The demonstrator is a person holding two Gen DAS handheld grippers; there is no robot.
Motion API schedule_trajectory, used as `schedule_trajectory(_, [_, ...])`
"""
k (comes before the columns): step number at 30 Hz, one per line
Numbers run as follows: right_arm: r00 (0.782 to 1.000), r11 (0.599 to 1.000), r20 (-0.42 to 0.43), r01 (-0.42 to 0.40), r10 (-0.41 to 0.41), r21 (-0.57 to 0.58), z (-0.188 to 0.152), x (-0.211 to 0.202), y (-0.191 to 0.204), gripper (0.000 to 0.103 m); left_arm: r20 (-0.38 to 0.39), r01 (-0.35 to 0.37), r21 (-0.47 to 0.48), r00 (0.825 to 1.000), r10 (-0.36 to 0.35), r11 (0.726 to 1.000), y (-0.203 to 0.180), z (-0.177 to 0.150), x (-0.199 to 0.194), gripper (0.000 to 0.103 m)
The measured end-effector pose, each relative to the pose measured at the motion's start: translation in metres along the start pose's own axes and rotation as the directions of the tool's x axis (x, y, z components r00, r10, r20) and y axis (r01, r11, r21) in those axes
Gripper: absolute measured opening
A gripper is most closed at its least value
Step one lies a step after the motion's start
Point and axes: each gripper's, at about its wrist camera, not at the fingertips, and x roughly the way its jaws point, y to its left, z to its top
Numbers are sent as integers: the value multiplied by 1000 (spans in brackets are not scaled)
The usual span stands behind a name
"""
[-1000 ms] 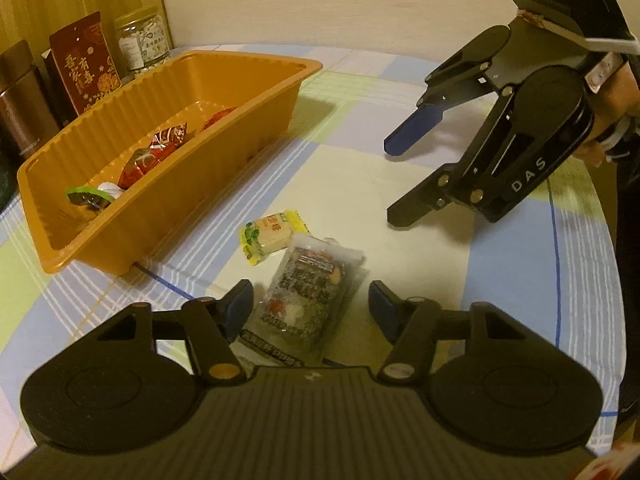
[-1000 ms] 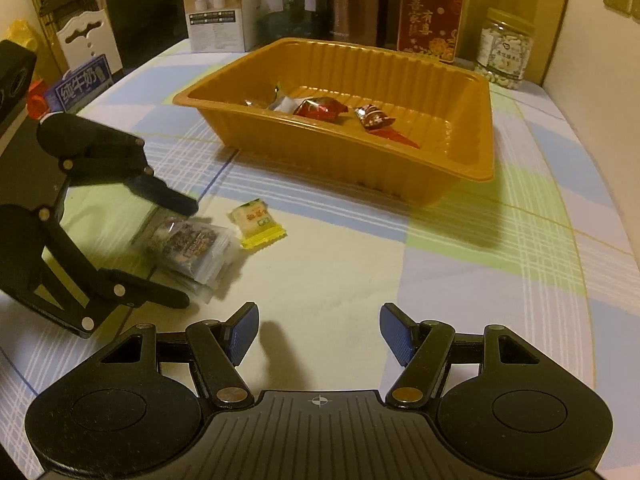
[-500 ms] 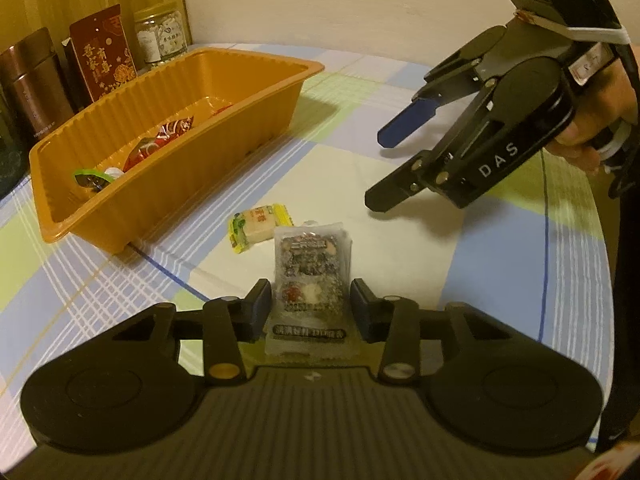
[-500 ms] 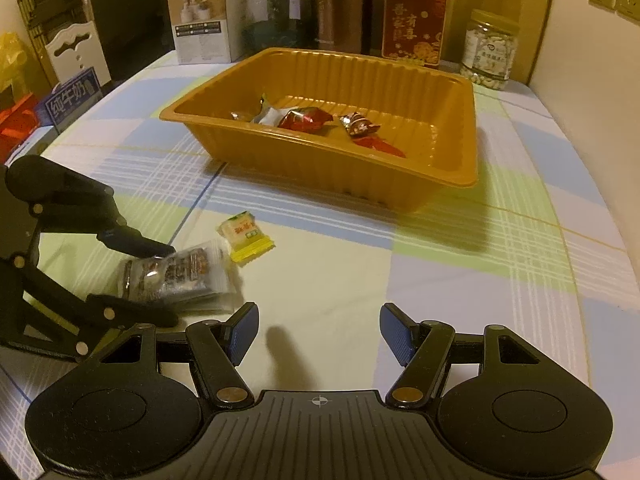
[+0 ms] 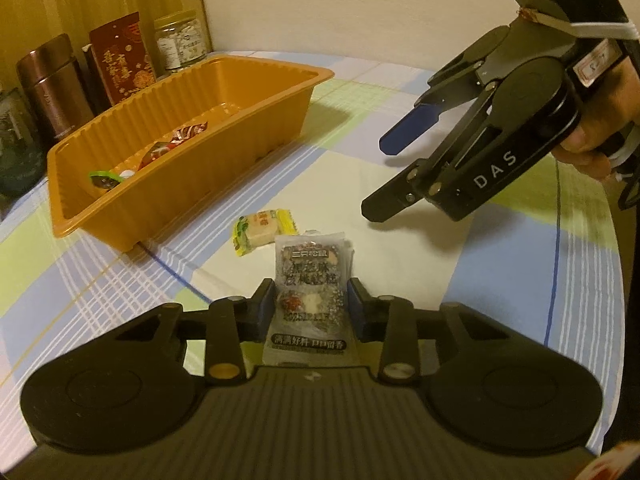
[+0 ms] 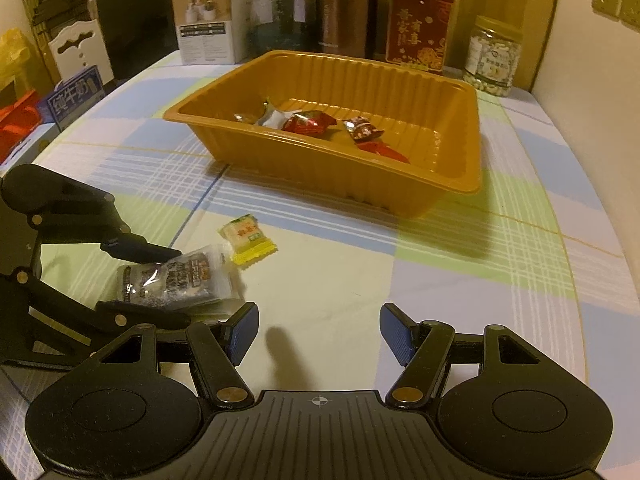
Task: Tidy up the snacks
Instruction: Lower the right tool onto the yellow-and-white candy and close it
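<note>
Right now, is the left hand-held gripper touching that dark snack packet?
Touching. In the left wrist view both fingers of the left hand-held gripper sit flush against the sides of the dark snack packet as its jaws are closing.

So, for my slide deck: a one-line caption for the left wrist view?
Left claw closing on the dark snack packet beside the orange tray; right claw open above the table.

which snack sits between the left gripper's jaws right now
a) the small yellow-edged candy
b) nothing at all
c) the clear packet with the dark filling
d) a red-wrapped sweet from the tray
c: the clear packet with the dark filling sits between the closing jaws of the left gripper, while the small yellow-edged candy lies apart on the tablecloth and the red-wrapped sweets are in the orange tray.
</note>
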Motion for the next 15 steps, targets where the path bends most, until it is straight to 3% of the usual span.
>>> schedule_trajectory(5, [1000,999,15,-19,20,-44,-1,1,5,67,-37,-86,-27,996,85,996,-8,-6,-12,34])
schedule_trajectory(15, [993,989,53,-95,102,-116,9,11,14,67,-66,-203,-236,979,192,950,5,-19,-37,34])
